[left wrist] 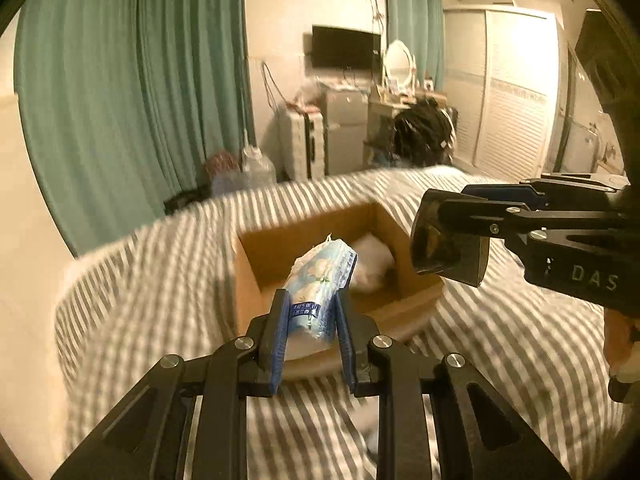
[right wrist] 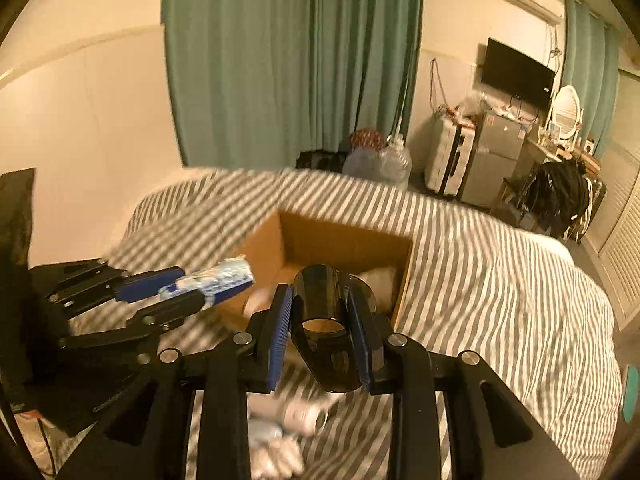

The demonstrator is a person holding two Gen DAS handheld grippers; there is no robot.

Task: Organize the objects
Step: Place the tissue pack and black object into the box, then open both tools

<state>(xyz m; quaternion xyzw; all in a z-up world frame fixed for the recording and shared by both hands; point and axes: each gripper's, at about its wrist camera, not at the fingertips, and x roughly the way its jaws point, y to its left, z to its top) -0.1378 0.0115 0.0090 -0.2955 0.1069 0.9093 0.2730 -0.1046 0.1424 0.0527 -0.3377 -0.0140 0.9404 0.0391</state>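
Note:
An open cardboard box (left wrist: 276, 256) sits on the striped bed, also in the right wrist view (right wrist: 344, 240); a white bag (left wrist: 372, 264) lies inside it. My left gripper (left wrist: 310, 316) is shut on a blue-and-white tissue pack (left wrist: 320, 280) and holds it over the box's near edge; the pack also shows in the right wrist view (right wrist: 216, 280). My right gripper (right wrist: 322, 312) is shut on a dark translucent cup (right wrist: 324, 320), held just before the box. The cup shows in the left wrist view (left wrist: 448, 240) at the box's right side.
The bed has a grey-and-white striped cover (right wrist: 500, 280). A white tube-like item (right wrist: 304, 416) and other pale items (right wrist: 276, 452) lie on the bed below my right gripper. Green curtains (left wrist: 132, 80), a suitcase (left wrist: 298, 140) and a wardrobe (left wrist: 508, 88) stand beyond.

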